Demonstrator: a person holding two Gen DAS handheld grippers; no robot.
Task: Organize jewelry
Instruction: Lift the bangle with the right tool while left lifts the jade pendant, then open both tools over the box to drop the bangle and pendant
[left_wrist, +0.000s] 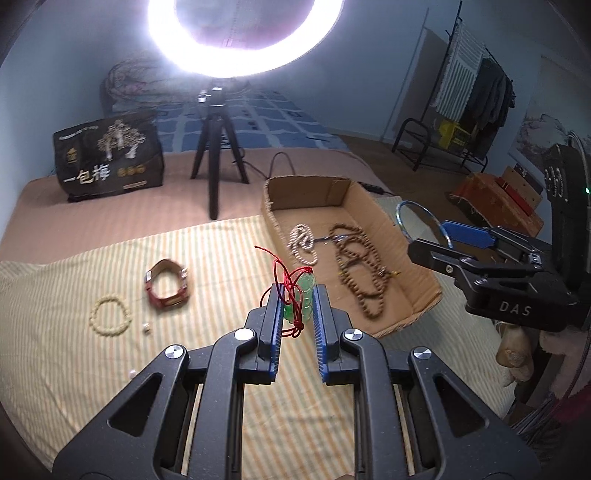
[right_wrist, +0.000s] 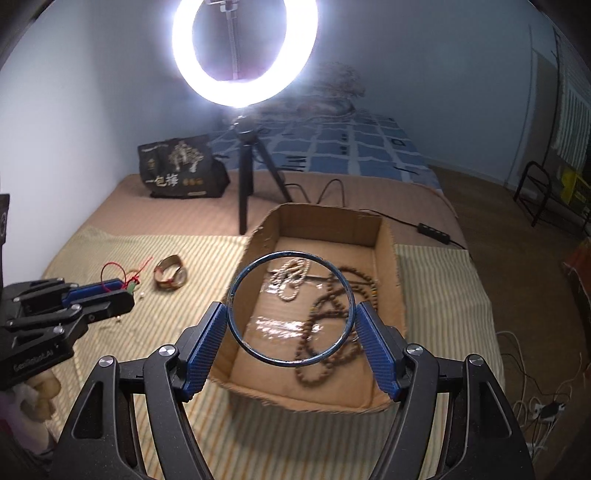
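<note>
Jewelry lies spread across a striped cloth (left_wrist: 110, 369) on a bed under the glare of a ring light (right_wrist: 244, 51) on a small tripod.

The left gripper (left_wrist: 295, 317) has its jaws clenched on a green pendant (left_wrist: 301, 301) tied with red cord (left_wrist: 282, 277), held above the cloth. In the left wrist view, a red bracelet (left_wrist: 168, 286) lies at 10 o'clock from that pendant, with a cream bead bracelet (left_wrist: 110, 314) farther out at 9 o'clock, both on the cloth and well apart from the jaws.

The right gripper (right_wrist: 291, 328) grasps a thin blue bangle (right_wrist: 291, 308) across its width, one pad touching each side of the ring, which hangs over the near half of an open cardboard box (right_wrist: 386, 236). Inside the box, seen through and around the bangle, rest a white bead necklace (right_wrist: 291, 277) and a long strand of brown beads (right_wrist: 332, 325); the brown strand lies toward 4 o'clock from the white one.

A black printed bag (right_wrist: 181, 168) stands on the bed at 11 o'clock from the box, just beside the tripod.
</note>
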